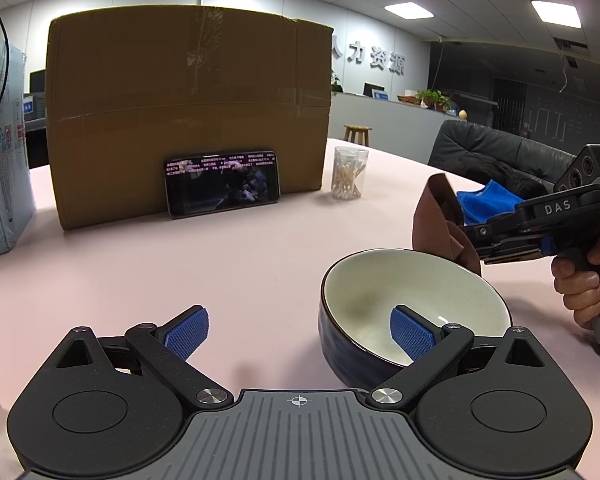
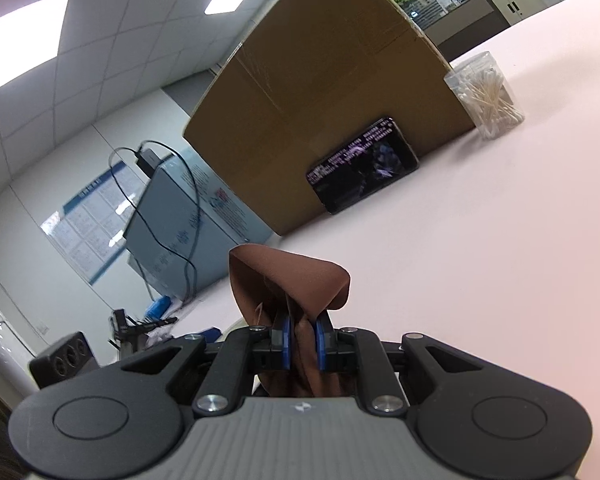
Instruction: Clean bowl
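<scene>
Right gripper [image 2: 301, 344]: clenched on a brown cloth [image 2: 288, 280], fabric pinched between both blue pads; hovering just right of the bowl [image 1: 414, 304], cloth hanging near its far rim. Held by a hand [image 1: 584, 284] on the grip.

Left gripper [image 1: 300, 334]: jaws spread wide, grasping nothing. Right finger [image 1: 414, 338] set over the near rim inside the bowl, left finger [image 1: 188, 332] well left of the bowl. Contact with the wall: cannot tell.

Bowl: on the pink table [image 1: 220, 248], in front and right of the box [image 1: 188, 112]. Dark glazed outside, cream inside, empty. Probably ceramic: stiff, fairly heavy, slippery glaze, breakable if dropped. Best taken by the near rim, one pad inside, one outside; light squeeze only.

Cloth: soft, limp, light; likely to fold under pressure.

Writing: "DAS" on the right gripper body. Large wall characters right of the box, "人力资源". Phone [image 1: 222, 184] leaning on the box front; screen text too small to read. Swab jar [image 1: 348, 174] just right of the box, unlabelled.
</scene>
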Demonstrator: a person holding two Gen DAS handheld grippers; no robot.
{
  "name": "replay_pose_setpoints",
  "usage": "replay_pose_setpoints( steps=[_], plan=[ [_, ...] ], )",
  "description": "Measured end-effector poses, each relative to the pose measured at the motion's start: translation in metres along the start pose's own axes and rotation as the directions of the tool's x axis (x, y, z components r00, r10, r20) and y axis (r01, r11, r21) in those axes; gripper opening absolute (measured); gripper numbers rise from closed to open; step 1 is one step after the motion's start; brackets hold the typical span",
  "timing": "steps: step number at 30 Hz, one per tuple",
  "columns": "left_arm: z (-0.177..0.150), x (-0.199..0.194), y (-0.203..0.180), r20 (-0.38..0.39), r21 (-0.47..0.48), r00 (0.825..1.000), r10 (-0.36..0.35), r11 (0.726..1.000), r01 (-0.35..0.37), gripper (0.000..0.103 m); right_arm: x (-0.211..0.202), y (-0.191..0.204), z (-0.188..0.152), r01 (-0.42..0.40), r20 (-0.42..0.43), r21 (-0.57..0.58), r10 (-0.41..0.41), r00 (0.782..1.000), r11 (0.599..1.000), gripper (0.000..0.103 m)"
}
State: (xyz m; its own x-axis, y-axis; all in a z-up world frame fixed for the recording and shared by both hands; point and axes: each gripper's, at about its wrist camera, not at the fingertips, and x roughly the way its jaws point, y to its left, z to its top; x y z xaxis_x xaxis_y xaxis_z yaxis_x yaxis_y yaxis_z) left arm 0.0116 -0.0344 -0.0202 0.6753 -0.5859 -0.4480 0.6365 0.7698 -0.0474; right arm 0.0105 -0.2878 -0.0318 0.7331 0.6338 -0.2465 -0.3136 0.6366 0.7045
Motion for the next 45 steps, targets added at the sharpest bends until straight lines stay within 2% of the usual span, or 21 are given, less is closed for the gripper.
replay_pose_setpoints(
  steps=[9,20,34,45],
  plan=[
    [0.0,0.0,0.001,-0.001,-0.002,1.0,-0.001,1.0,0.001,0.099,0.004,-0.003,0.002,0.036,-0.017,0.004,-0.036,0.999,0.999,0.016],
    [0.0,0.0,0.001,-0.002,-0.002,1.0,-0.002,1.0,0.002,0.099,0.015,-0.007,-0.004,0.117,-0.108,-0.001,-0.117,0.987,0.993,0.016],
    [0.0,-0.001,-0.001,-0.002,-0.001,1.0,-0.001,1.0,0.001,0.099,0.001,-0.002,-0.003,0.049,-0.019,-0.014,-0.049,0.999,0.999,0.015],
    [0.0,-0.002,0.0,-0.001,0.0,1.0,-0.001,1.0,0.001,0.099,0.012,0.002,-0.004,0.13,-0.095,-0.059,-0.135,0.986,0.99,0.016]
  ],
)
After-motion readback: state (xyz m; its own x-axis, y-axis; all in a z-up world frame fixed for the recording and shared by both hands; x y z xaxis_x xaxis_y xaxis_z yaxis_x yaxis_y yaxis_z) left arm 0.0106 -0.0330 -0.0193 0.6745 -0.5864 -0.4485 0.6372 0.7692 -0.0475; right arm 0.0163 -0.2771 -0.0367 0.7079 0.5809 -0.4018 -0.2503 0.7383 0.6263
